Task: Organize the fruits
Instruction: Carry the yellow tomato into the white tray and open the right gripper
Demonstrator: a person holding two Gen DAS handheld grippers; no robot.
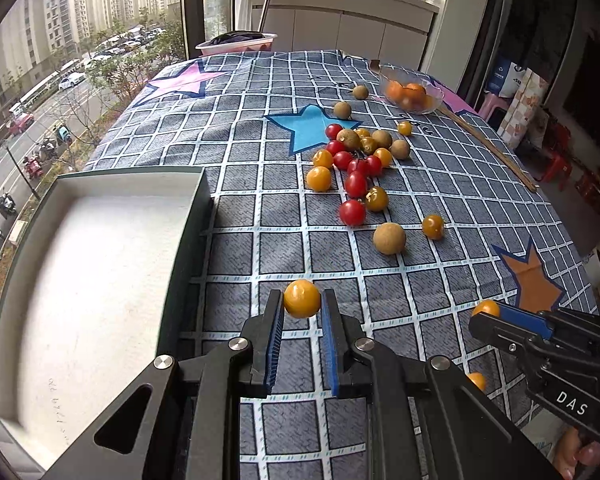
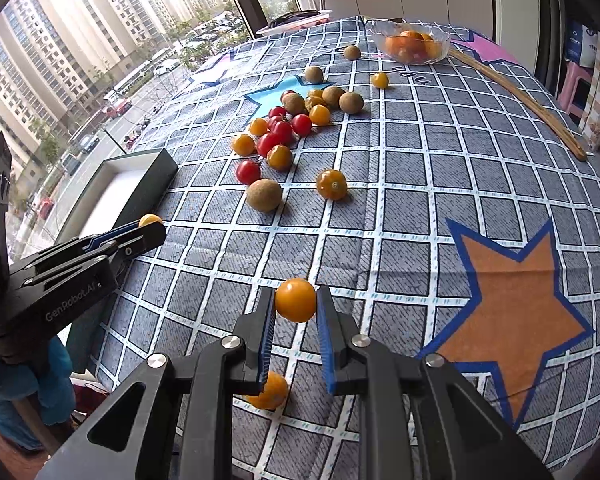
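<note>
Left wrist view: a white box point(image 1: 100, 280) sits at the left on the checked cloth point(image 1: 260, 208). Just right of it, the left gripper point(image 1: 301, 306) fingers squeeze one yellow tomato point(image 1: 302, 298), held above the cloth. A pile of fruit point(image 1: 356, 160) lies farther back, with a glass bowl point(image 1: 412, 94) of oranges behind it. At the right, the right gripper point(image 1: 485, 314) fingers pinch another tomato point(image 1: 486, 307). A third tomato point(image 2: 270, 391) lies on the cloth under that gripper.

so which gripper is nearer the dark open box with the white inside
Left. The left gripper is right beside the dark open box; the right gripper is farther off across the cloth.
</note>
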